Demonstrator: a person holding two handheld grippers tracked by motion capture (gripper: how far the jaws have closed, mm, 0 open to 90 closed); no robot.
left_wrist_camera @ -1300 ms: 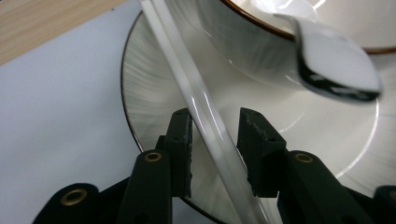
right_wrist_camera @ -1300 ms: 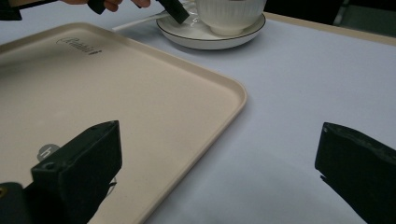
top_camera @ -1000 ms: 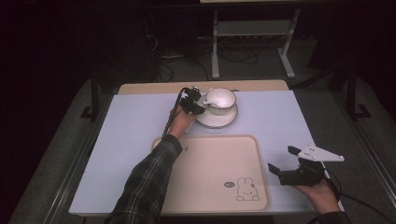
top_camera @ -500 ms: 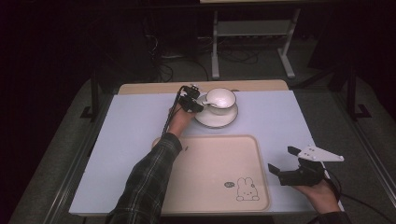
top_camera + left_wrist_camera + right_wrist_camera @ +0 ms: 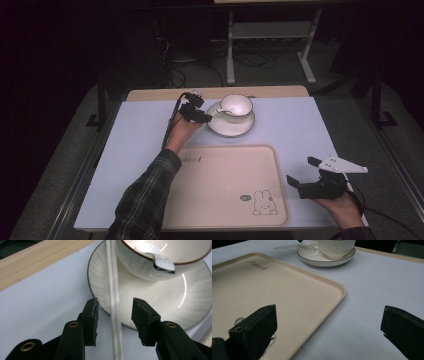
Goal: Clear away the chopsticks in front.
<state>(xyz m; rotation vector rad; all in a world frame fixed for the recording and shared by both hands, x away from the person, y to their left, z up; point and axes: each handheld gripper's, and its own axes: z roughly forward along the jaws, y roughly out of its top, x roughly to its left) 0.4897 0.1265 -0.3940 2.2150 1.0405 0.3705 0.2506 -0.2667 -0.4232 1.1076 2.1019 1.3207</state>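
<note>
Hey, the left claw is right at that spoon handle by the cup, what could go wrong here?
1. The left claw is open around the thin spoon handle; a slim, glossy handle may slip or twist when pinched.
2. The spoon's bowl rests in the cup, so lifting at an angle might tip or drag the cup on its saucer.
3. The claw's tips sit close to the saucer rim; closing low could nudge the saucer across the table.
</note>
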